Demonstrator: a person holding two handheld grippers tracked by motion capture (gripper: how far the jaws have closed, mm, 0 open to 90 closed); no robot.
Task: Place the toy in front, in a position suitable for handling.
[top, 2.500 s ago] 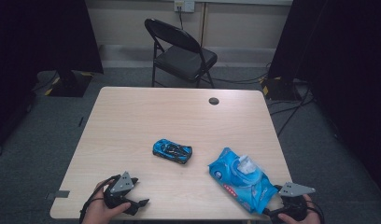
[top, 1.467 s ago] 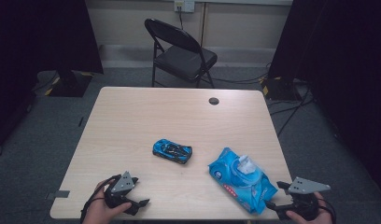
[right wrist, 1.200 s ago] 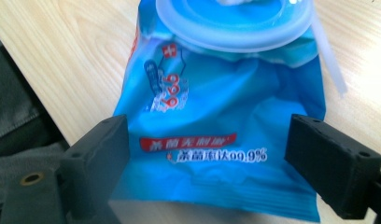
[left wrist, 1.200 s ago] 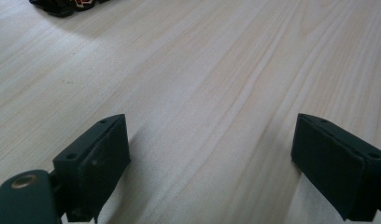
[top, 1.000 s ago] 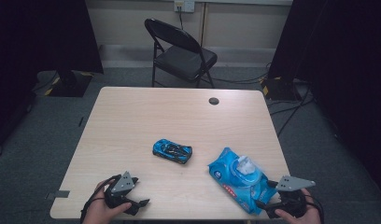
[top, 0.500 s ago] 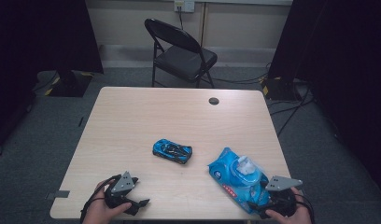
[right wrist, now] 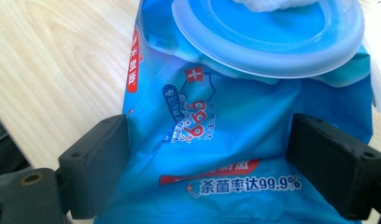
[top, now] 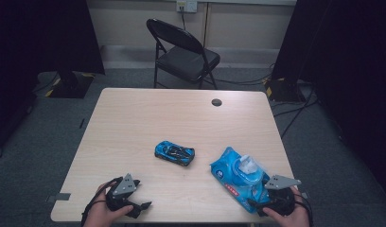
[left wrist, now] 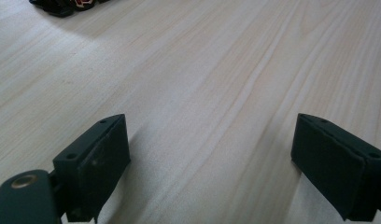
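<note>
A blue pack of wet wipes (top: 239,176) lies near the table's front right corner, its round lid (right wrist: 268,39) open with a white wipe sticking out. My right gripper (top: 257,206) is open at the pack's near end. In the right gripper view the pack (right wrist: 216,116) lies between the two jaws of that gripper (right wrist: 209,140), which stand on either side of it. A blue toy car (top: 174,153) sits mid-table. My left gripper (top: 143,206) rests open at the front left, with only bare wood between its fingers (left wrist: 209,140). A dark bit of the car (left wrist: 62,5) shows far off.
The light wooden table (top: 134,118) has a dark round cable hole (top: 216,102) near its far edge. A black folding chair (top: 184,52) stands behind the table. Cables (top: 295,113) run over the grey floor at the right.
My right gripper has come in from beyond the table's right front corner, moving left and forward until its jaws straddle the wipes pack. The left gripper, car and pack have stayed put.
</note>
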